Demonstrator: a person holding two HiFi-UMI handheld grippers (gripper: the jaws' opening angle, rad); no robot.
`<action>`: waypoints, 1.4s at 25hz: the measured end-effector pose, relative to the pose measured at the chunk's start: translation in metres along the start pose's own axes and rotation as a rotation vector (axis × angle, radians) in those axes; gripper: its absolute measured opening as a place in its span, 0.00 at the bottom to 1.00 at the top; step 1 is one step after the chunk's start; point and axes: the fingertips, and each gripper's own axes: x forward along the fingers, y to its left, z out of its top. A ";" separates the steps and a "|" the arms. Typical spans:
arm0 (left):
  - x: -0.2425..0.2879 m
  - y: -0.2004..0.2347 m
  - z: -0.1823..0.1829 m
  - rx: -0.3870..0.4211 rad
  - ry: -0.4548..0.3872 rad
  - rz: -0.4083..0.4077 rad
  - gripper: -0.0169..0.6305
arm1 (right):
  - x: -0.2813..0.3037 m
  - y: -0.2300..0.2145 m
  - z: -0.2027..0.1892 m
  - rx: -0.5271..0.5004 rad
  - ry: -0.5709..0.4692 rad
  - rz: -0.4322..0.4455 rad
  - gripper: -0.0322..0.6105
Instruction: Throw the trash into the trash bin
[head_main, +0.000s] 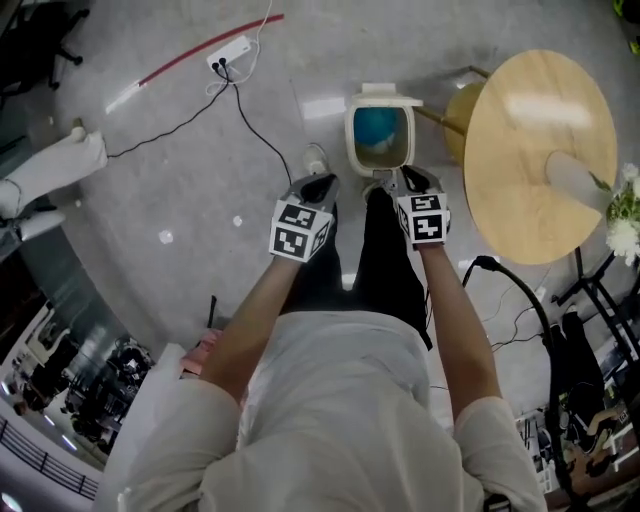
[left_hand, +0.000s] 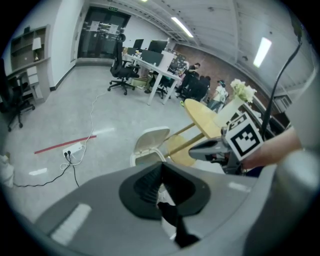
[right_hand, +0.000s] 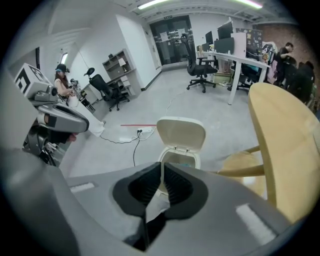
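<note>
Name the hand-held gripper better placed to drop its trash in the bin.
Right, probably. The right hand-held gripper, shut on a white scrap, hangs at the open trash bin's near rim, and its view looks straight into the bin. The left hand-held gripper, pinching white trash, sits further to the side.

Pinched in the left gripper (left_hand: 161, 167), a white scrap (left_hand: 162, 193) shows only a sliver; the right gripper (right_hand: 162, 167) likewise hides most of its paper scrap (right_hand: 156, 207). The blue shape (head_main: 378, 128) inside the trash bin (head_main: 351, 135) is unidentifiable.
</note>
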 end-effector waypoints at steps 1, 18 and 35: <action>-0.003 -0.001 0.004 0.009 -0.002 -0.001 0.03 | -0.005 0.001 0.003 0.001 -0.008 -0.003 0.08; -0.066 -0.046 0.039 0.085 -0.008 -0.055 0.03 | -0.103 0.025 0.036 0.044 -0.100 0.017 0.05; -0.121 -0.085 0.094 0.223 -0.077 -0.096 0.03 | -0.205 0.038 0.081 0.083 -0.317 0.048 0.05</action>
